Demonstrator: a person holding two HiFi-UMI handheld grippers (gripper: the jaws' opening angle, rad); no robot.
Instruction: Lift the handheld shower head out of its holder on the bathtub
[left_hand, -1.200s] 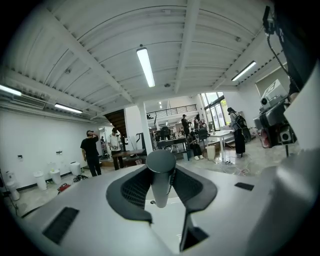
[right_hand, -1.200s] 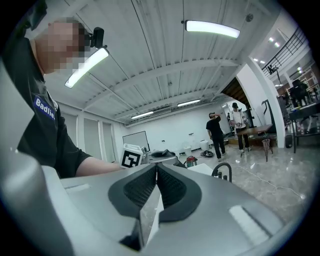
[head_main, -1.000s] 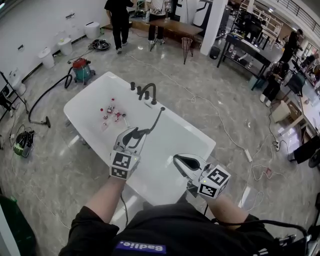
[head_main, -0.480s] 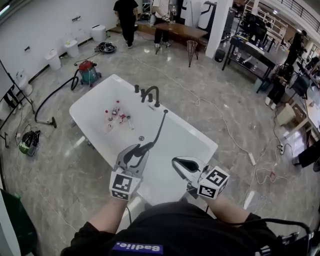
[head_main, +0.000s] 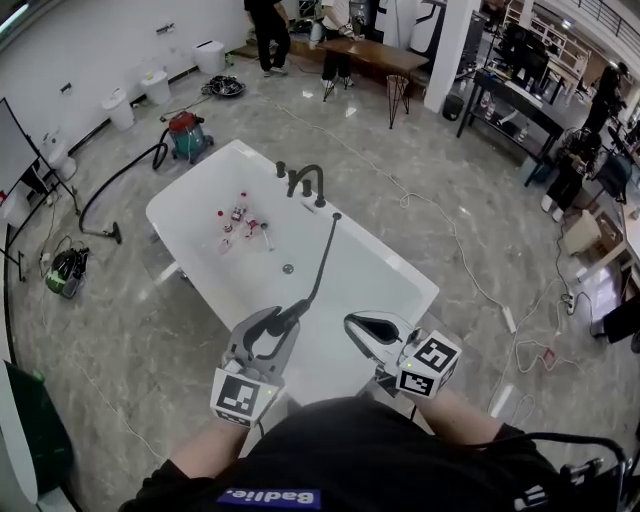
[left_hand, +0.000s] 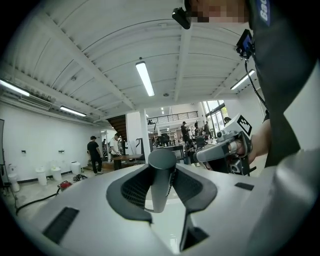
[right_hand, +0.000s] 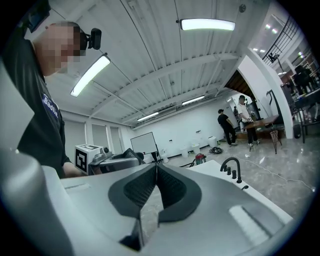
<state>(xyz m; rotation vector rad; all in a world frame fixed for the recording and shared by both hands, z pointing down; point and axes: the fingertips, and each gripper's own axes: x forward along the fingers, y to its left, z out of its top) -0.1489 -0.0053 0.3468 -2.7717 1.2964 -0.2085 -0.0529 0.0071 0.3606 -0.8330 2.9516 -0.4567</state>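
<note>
Only the head view shows the hose (head_main: 322, 262) running to the bathtub's (head_main: 185, 205) far rim; the left hand-held gripper (head_main: 268, 330) pinches the handheld shower head (left_hand: 161, 167), the right hand-held gripper (head_main: 354, 323) is pressed together

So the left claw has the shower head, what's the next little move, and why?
Probably just hold it steady, not pull it nearer the person. The left gripper is clamped on the shower head, which is lifted away from the tub. Its hose runs almost straight back to the rim, so little slack seems left.
</note>
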